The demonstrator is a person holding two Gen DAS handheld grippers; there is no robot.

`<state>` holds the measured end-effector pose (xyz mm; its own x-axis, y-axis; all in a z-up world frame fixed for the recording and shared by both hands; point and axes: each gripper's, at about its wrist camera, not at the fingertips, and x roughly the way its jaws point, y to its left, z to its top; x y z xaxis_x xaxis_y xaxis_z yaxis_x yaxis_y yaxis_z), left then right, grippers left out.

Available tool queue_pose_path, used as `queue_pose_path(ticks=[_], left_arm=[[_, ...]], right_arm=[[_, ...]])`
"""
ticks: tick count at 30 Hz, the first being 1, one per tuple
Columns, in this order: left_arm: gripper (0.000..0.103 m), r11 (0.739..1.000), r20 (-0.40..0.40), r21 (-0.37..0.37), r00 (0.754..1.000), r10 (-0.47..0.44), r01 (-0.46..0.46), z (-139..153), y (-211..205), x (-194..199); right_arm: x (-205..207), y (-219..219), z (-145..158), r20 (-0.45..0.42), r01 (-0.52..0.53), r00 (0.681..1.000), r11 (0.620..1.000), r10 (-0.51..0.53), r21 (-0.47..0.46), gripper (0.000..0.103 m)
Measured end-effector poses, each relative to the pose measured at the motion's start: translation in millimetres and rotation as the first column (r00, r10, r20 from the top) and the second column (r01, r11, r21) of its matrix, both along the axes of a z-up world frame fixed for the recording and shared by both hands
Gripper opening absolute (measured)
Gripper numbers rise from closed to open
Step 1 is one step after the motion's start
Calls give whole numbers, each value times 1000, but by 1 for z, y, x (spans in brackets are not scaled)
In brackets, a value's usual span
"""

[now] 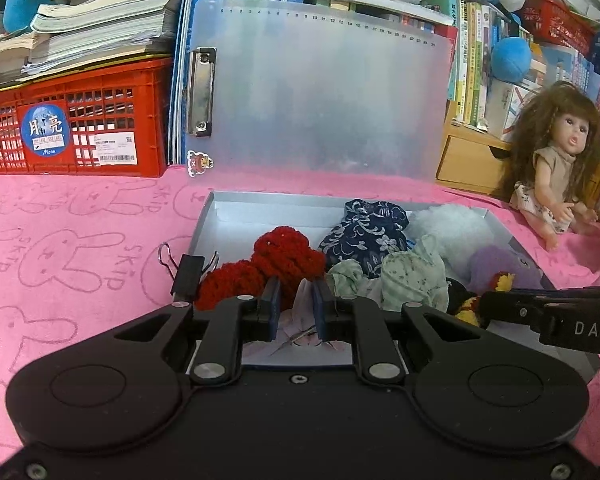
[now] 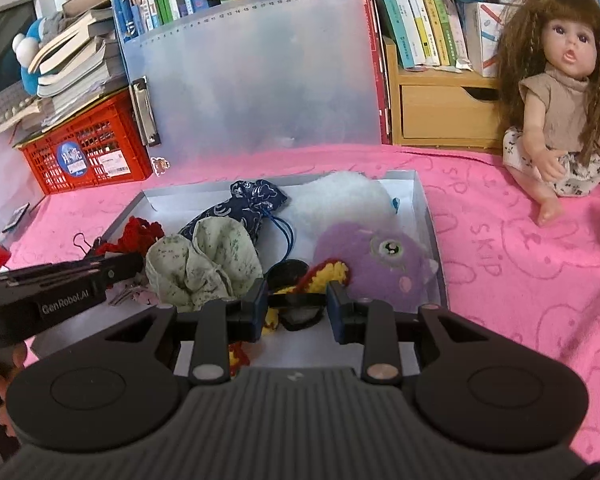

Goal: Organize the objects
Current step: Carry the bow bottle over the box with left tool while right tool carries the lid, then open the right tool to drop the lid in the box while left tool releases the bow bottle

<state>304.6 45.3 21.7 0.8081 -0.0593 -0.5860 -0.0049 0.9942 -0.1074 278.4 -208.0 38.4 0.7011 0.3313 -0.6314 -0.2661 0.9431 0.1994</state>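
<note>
On the pink towel-covered surface [image 1: 80,216], printed with faint rabbit outlines, sits a shallow grey box [image 1: 220,216] with thin upright walls. Its far-left corner is bare; the rest is crowded with soft things. A knobbly red crochet piece [image 1: 276,264] lies at the left wall, just beside a black binder clip [image 1: 188,276] clamped on that edge. A navy floral drawstring pouch [image 2: 240,208] touches a crumpled pale green cloth [image 2: 208,264]. Behind them lies a fluffy white plush [image 2: 340,200], and a smooth purple plush [image 2: 380,264] fills the right side up to the wall.

The left gripper [image 1: 296,304] hangs low over the near edge, its jaws drawn narrow on a thin pale pink item whose nature I cannot tell. The right gripper [image 2: 296,304] has its jaws partly apart around a black round object [image 2: 292,276] beside red-and-yellow yarn [image 2: 328,272]; whether the pads press it is unclear.

A frosted clipboard [image 1: 320,92] stands upright behind the box, close to a red lattice crate [image 1: 76,128]. A long-haired doll [image 2: 560,100] sits well apart at right, with open towel between.
</note>
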Motion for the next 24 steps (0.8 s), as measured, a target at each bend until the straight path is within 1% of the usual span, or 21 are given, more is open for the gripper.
queue_pose_path(ticks=[4,5,7,9,11,12,14,18,24], left_arm=[[18,1000,1,-7,1000,-7,7,0,1,-4],[20,1000,1,-7,1000,-11,11,0,1,-5],[26,1000,2,-10,1000,-22,22,1,1,-8],[40,999,8,-17,999,-31,31,3,1,-11],[44,999,17,-12,999,-38,38,5,0,-15],[46,999,24,-3,999,-41,41,7,-1,-18],[49,999,32,6,998,-47,47,10,-1,-21],[56,998,38,-6,998,-55,55,15,3,-30],[62,998,58,11,996,-63,62,23,11,-51]], right_arm=[[-1,-4,-1,-17,0,1000,1000,1,17,37],[-2,-5,-1,-25,-1,1000,1000,1,26,37],[-4,-5,0,-27,0,1000,1000,1,28,40],[-6,-5,1,-22,-3,1000,1000,4,23,40],[-8,-5,4,-20,-5,1000,1000,5,26,46],[-10,-5,5,-16,-5,1000,1000,6,28,55],[-12,-6,7,-11,-14,1000,999,14,34,56],[-20,-8,12,5,-24,1000,999,24,40,59],[-39,-8,20,43,-68,997,997,66,36,64]])
